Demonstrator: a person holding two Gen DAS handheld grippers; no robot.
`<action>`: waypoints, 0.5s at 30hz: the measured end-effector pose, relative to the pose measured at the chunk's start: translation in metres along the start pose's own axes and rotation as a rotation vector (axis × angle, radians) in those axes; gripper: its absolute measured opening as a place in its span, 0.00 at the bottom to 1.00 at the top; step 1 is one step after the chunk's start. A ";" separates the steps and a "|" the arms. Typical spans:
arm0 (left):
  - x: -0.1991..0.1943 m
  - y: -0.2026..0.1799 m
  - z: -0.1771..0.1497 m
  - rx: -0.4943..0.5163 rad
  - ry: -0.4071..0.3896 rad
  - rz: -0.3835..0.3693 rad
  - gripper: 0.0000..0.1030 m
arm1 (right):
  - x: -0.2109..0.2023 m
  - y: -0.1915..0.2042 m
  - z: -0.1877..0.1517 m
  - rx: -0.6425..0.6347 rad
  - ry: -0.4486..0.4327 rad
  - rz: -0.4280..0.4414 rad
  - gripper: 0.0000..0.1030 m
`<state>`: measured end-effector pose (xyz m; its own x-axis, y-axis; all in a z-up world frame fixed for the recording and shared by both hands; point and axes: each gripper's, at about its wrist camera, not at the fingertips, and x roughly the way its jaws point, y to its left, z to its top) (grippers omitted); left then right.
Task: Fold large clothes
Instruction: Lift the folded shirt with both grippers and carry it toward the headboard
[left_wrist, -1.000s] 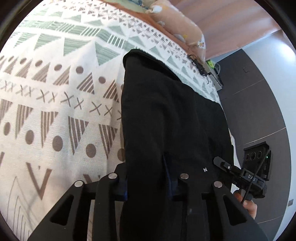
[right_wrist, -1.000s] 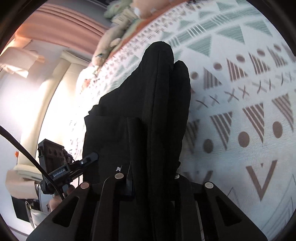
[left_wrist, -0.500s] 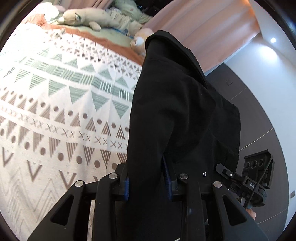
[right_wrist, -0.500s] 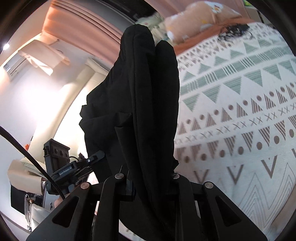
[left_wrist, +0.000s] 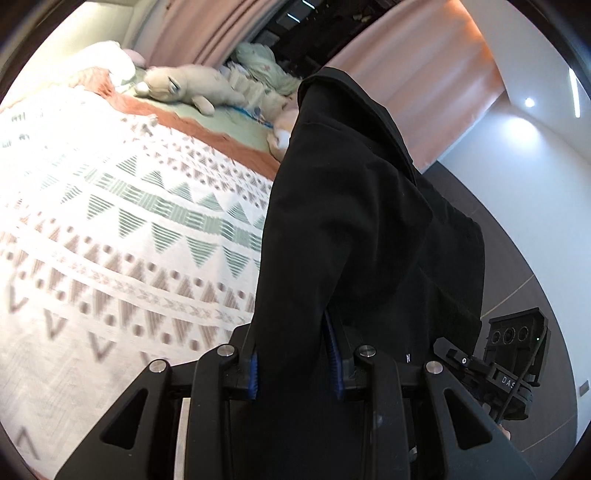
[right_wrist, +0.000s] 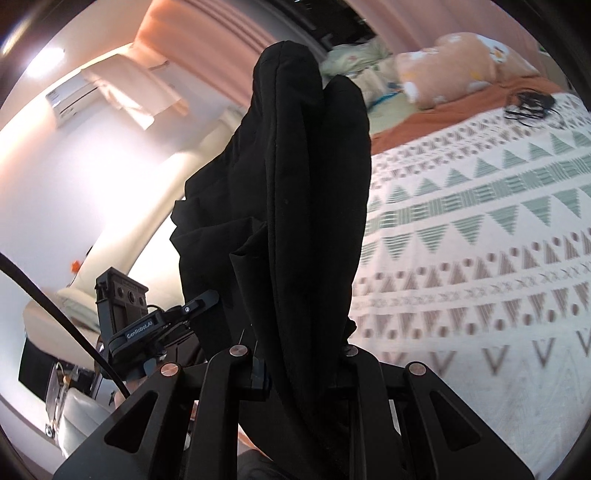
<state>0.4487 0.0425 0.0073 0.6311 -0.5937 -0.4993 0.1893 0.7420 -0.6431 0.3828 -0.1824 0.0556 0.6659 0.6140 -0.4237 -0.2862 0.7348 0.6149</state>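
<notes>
Black cloth filled the near field of both wrist views: the black garment (left_wrist: 354, 236) was pinched in the left claw (left_wrist: 295, 363), its blue-padded fingers (left_wrist: 253, 373) pressed onto a thick bunch of fabric, and the right claw (right_wrist: 303, 363) was likewise clamped on a gathered fold of the same garment (right_wrist: 295, 206). Each claw appeared beside the garment in the other's view, so the two grips sat close together along one edge. From there the cloth ran out over the bed (left_wrist: 110, 258), apparently lifted clear of the patterned bedspread (right_wrist: 480, 221) rather than lying on it. It looked soft, limp and fairly heavy for cloth, hanging in deep rolls with no stiffness, so it would likely sag and swing between the holds; gripping at seams or corners, through several layers, seemed safest against slipping. Beyond the garment, plush toys (left_wrist: 184, 86) lay at the head of the bed before the pink curtains (left_wrist: 424, 74)
</notes>
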 end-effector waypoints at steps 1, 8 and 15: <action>-0.010 0.007 0.004 0.000 -0.011 0.007 0.28 | 0.008 0.010 0.000 -0.009 0.005 0.011 0.13; -0.098 0.065 0.015 -0.028 -0.089 0.060 0.28 | 0.065 0.072 -0.008 -0.069 0.060 0.089 0.13; -0.180 0.131 0.016 -0.076 -0.159 0.122 0.28 | 0.134 0.134 -0.019 -0.128 0.139 0.164 0.13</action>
<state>0.3720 0.2516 0.0231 0.7577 -0.4401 -0.4819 0.0508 0.7760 -0.6287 0.4209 0.0036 0.0687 0.5047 0.7553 -0.4181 -0.4737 0.6472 0.5973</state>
